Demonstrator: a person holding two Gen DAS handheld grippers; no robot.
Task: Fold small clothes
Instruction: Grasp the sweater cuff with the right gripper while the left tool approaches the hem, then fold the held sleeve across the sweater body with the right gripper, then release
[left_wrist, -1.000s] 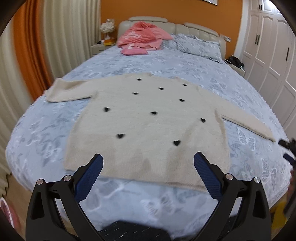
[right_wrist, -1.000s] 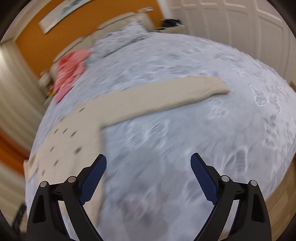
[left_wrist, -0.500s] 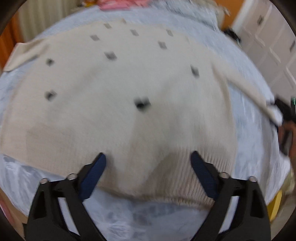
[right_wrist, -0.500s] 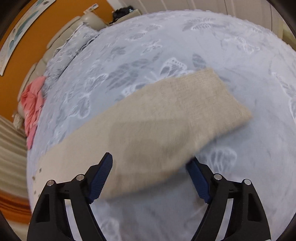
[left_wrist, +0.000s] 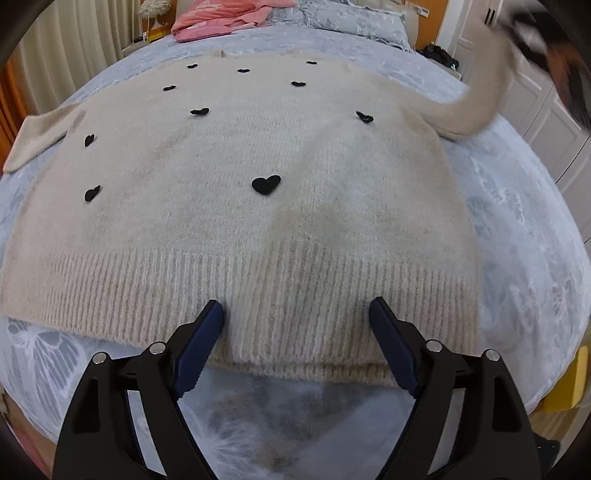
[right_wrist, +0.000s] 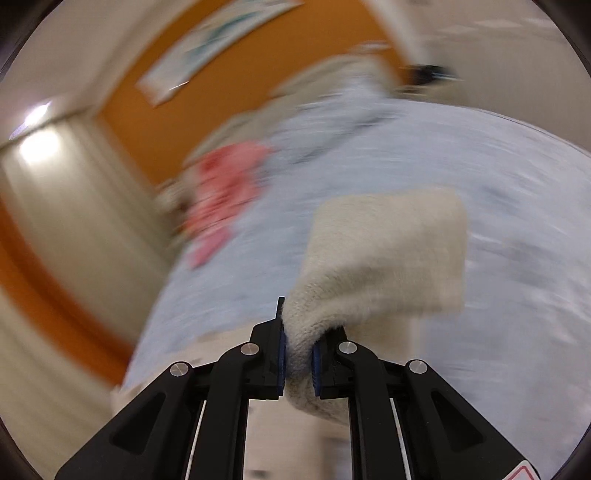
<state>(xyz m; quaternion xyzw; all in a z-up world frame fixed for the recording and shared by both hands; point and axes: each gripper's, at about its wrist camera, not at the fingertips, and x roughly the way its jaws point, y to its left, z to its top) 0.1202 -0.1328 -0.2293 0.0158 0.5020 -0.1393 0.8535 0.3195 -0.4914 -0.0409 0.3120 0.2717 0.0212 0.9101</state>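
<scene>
Both tongs: right (right_wrist: 298, 354) pinching sleeve (right_wrist: 384, 251), left (left_wrist: 297, 314) spread.

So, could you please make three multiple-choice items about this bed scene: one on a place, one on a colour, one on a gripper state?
1. Where are the left gripper's open fingers?
A. over the sweater's ribbed hem
B. at the pillow
C. on the pink clothing

2. What colour are the hearts on the sweater?
A. red
B. black
C. white

3. What is the right gripper doing?
A. open over the bed
B. shut on nothing
C. shut on the sleeve cuff

Answers:
1 A, the blue fingers straddle the ribbed hem.
2 B, each heart is black on beige knit.
3 C, the sleeve cuff is pinched between the closed jaws, lifted off the bed.
</scene>
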